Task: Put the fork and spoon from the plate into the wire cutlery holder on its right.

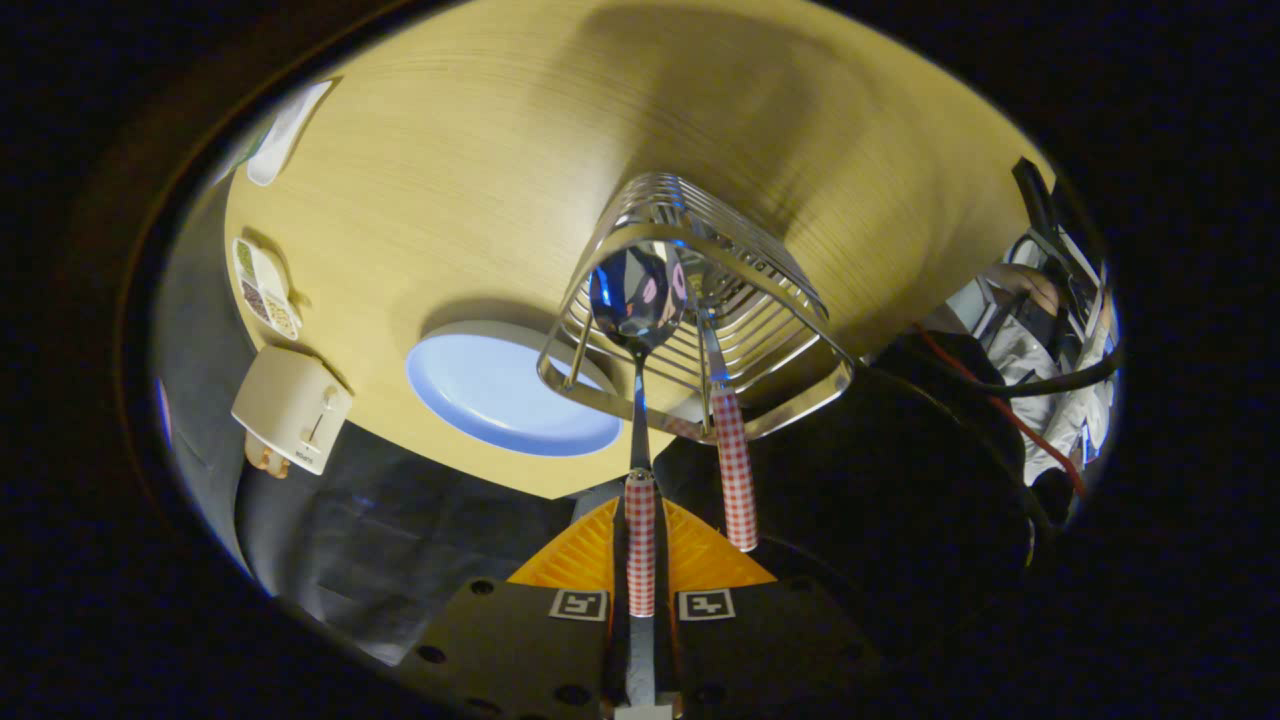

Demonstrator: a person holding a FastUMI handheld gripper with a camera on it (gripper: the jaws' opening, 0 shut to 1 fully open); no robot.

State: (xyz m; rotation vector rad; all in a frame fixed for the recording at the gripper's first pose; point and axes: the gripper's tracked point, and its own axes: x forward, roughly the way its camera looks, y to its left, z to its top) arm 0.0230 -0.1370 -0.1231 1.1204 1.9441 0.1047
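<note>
Your spoon point(637, 300) has a polished mirror-like bowl and a red-and-white checked handle that runs back between the fingers, which press on it from both sides; its bowl sits over the rim of the wire cutlery holder point(700, 300), a shiny basket of curved chrome wires on the wooden table. Your fork point(730, 450), with a matching checked handle, already leans inside the holder, handle sticking out. The plate point(500, 390), pale blue with a white rim, lies bare just beside the holder.
</note>
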